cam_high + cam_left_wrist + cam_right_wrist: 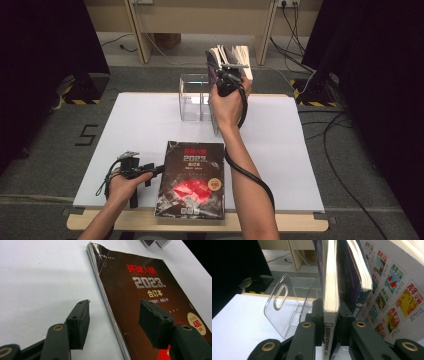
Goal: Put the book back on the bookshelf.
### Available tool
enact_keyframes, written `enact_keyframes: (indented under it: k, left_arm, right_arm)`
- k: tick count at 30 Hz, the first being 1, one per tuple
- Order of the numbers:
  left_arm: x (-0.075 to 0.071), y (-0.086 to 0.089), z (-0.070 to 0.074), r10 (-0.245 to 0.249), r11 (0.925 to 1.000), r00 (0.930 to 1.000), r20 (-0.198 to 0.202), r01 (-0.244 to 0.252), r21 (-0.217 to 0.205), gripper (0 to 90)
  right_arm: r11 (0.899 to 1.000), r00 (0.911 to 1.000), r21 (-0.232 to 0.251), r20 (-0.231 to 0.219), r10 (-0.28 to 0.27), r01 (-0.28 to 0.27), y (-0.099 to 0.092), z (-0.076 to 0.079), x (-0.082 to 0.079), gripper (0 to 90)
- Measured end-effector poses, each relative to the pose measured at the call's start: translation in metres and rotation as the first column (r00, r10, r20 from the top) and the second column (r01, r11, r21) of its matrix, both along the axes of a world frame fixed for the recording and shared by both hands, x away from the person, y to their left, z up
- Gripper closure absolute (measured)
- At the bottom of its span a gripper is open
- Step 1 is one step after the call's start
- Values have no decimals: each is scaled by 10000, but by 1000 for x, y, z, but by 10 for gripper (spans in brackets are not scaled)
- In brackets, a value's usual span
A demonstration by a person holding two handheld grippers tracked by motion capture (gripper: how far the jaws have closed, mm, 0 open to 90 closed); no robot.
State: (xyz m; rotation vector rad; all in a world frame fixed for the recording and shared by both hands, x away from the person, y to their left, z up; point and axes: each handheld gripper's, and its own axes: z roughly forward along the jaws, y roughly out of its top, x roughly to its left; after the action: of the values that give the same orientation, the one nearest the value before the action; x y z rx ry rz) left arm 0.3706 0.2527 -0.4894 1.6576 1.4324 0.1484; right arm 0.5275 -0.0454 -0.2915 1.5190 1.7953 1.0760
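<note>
While my right gripper [227, 80] is clamped on the spine edge of a bunch of magazines [331, 277] held upright above the clear acrylic holder [192, 97] at the far side of the white table [140, 120], I judge them floppy and heavy, likely to fan open. My left gripper [113, 315] rests released, straddling the left edge of the dark magazine [192, 177], which lies flat at the near edge, long axis running near to far.

1. A lab or recording studio: black curtains [45, 65] flank a white surface [140, 125].
2. Loose cables [340, 165] cross grey carpet [45, 150] (hazard-striped stand bases [80, 97] too).
</note>
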Motion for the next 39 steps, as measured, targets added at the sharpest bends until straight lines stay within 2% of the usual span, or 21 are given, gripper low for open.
enact_keyframes:
  k: [5, 7, 11, 17, 27, 31, 35, 39]
  left_arm:
    - [0, 0, 0, -24, 10000, 10000, -10, 24, -4, 413]
    - [0, 0, 0, -13, 10000, 10000, -9, 13, 6, 413]
    - [0, 0, 0, -11, 10000, 10000, -4, 11, -12, 413]
    - [0, 0, 0, -48, 10000, 10000, 4, 48, -26, 413]
    - [0, -1, -1, -66, 10000, 10000, 0, 66, -15, 413]
    - [0, -1, -1, -75, 10000, 10000, -11, 75, -30, 412]
    - [1, 0, -1, -78, 10000, 10000, -27, 78, -45, 413]
    - [1, 1, -2, -39, 10000, 10000, -18, 39, -59, 412]
  right_arm:
    - [9999, 10000, -99, 49, -82, 82, 3, 1, 2, 782]
    - [10000, 10000, 11, 6, -71, 71, 3, 2, 3, 752]
    - [10000, 9998, 32, 219, -39, 38, 4, 5, 3, 743]
    - [10000, 9996, -2, -293, 45, -45, 6, 3, 11, 759]
    - [9997, 9977, -172, -663, -162, 151, 6, 3, 18, 824]
    - [9997, 9986, -114, -464, -240, 235, 5, 2, 18, 828]
    - [9994, 9994, 83, -72, -336, 336, 6, 0, 18, 830]
    - [9988, 9976, 62, 496, -493, 491, 7, -4, 19, 830]
